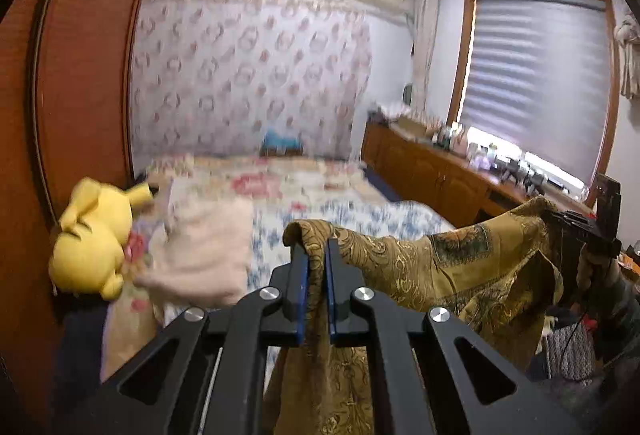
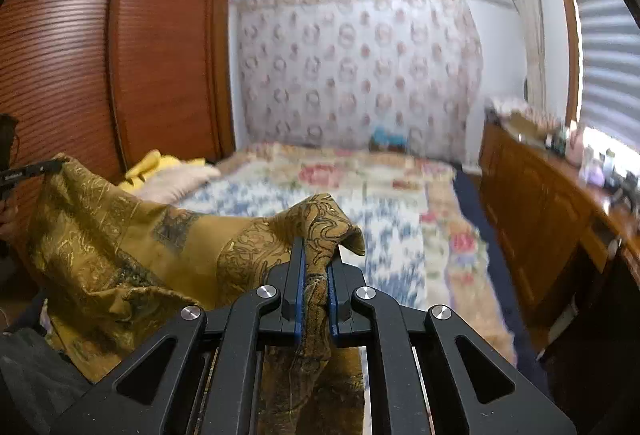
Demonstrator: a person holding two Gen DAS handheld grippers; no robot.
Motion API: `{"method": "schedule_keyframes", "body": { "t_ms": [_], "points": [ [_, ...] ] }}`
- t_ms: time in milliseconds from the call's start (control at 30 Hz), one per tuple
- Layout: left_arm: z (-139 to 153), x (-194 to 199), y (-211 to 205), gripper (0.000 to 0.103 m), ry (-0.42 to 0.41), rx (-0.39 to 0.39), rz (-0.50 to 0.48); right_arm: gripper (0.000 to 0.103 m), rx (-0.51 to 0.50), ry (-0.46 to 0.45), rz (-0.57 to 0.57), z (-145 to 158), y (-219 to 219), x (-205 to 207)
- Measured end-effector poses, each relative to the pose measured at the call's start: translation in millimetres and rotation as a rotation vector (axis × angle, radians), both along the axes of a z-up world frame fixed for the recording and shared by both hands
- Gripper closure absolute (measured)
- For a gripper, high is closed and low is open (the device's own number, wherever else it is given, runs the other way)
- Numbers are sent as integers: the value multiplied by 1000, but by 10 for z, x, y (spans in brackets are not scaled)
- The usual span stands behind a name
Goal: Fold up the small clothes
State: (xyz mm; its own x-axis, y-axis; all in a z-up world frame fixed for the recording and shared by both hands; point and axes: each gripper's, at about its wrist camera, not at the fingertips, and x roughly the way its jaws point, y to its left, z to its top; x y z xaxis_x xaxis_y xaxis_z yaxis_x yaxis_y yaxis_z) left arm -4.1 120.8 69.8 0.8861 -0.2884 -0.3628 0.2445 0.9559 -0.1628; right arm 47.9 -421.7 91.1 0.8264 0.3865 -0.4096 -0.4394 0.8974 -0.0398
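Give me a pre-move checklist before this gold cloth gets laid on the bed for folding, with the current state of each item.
1. Left gripper clamped on the cloth: ok, a corner sticks out past the fingers.
2. Right gripper clamped on the cloth: ok, fabric is pinched between its fingers.
3. Cloth spread between the two grippers: not ok, it sags and bunches in the middle.
4. Cloth lifted off the bed: ok, it hangs in the air.
5. Landing spot on the bed: cannot tell, the near part is hidden by the cloth; a yellow plush toy and a pale pillow lie at the left.
6. Which corners are held: cannot tell.
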Motion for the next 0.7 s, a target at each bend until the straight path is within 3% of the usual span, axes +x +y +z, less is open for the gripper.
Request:
{"method": "schedule_keyframes", "body": {
  "t_ms": [233,400,500,533,600,700],
  "points": [
    [836,385,59,99,-116,73,39,97,-17,-155,28,960,82,166],
    [1094,1231,95,96,-100,141,114,97,-98,-150,-17,1370,297,1013],
    [891,1937,99,89,-31,188,138,95,-149,-70,-103,1186,444,1848],
    [754,2153,109,89,1,197,141,88,-173,-27,-122,1049,463,2102],
    [392,2503,125,86,92,191,124,79,-234,99,-186,595,505,2665],
    [-115,2659,154,73,202,172,92,79,-217,251,-230,-49,380,3032]
  ]
}}
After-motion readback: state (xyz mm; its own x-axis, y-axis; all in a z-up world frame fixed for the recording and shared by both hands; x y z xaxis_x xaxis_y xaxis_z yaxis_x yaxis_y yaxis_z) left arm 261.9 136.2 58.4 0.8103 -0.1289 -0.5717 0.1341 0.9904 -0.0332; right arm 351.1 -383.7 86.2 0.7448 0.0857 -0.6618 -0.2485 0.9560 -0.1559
